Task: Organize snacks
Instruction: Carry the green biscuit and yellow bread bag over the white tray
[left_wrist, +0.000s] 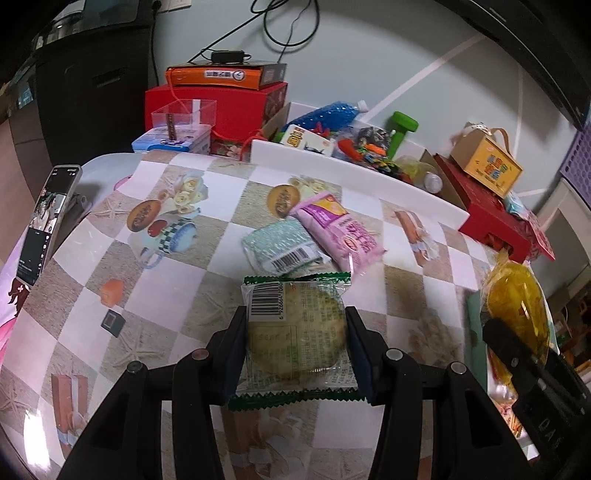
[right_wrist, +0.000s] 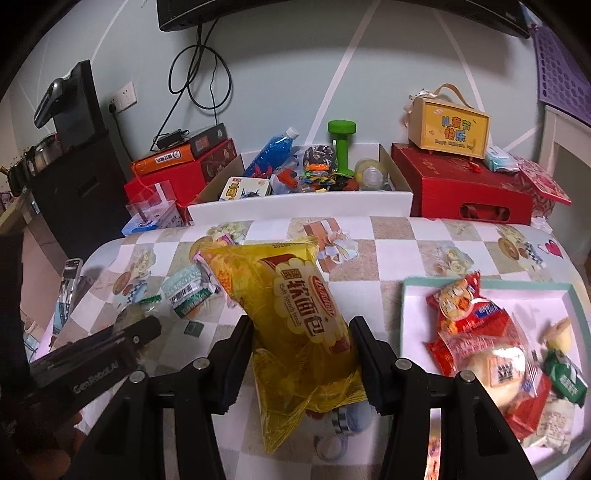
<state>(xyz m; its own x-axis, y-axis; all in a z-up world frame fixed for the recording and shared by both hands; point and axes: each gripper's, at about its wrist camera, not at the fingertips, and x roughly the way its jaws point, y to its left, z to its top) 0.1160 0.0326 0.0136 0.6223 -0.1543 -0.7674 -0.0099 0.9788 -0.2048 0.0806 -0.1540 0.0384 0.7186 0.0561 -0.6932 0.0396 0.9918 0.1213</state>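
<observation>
Snack tray (right_wrist: 413, 291), pale teal rim, white floor, on the checked tablecloth (right_wrist: 388, 236) at the table's right side: the collecting point, as judged from its contents. Landmark for all entries below

Already in the tray: red-wrapped snack packs (right_wrist: 461, 314), a clear-wrapped round bun (right_wrist: 495, 369), a small green packet (right_wrist: 567, 380) at the far right edge, one or two pale items beside it, too blurred to name. This share of the task reads as done

In hand, left of the tray:
- yellow soft-bread bag (right_wrist: 295, 325), clamped between the jaws of the right gripper (right_wrist: 301, 332), the film creased where the jaws press it; bag clear of the cloth, just left of the tray
- green-edged round biscuit packet (left_wrist: 295, 332), barcode up, pinched at both sides by the left gripper (left_wrist: 295, 339), jaws drawn in tight on the wrapper; further left of the tray than the bread bag

Left on the cloth, well left of the tray:
- pink packet (left_wrist: 340, 229)
- mint-green packet with barcode (left_wrist: 280, 243), touching the pink one and partly under it

Judgement: roughly half sorted; two items in transit, two not yet picked up

Beyond the tray, at the table's back edge: open cardboard box of toys (right_wrist: 306, 166), red gift boxes (right_wrist: 461, 184), not snacks to sort as far as can be told
</observation>
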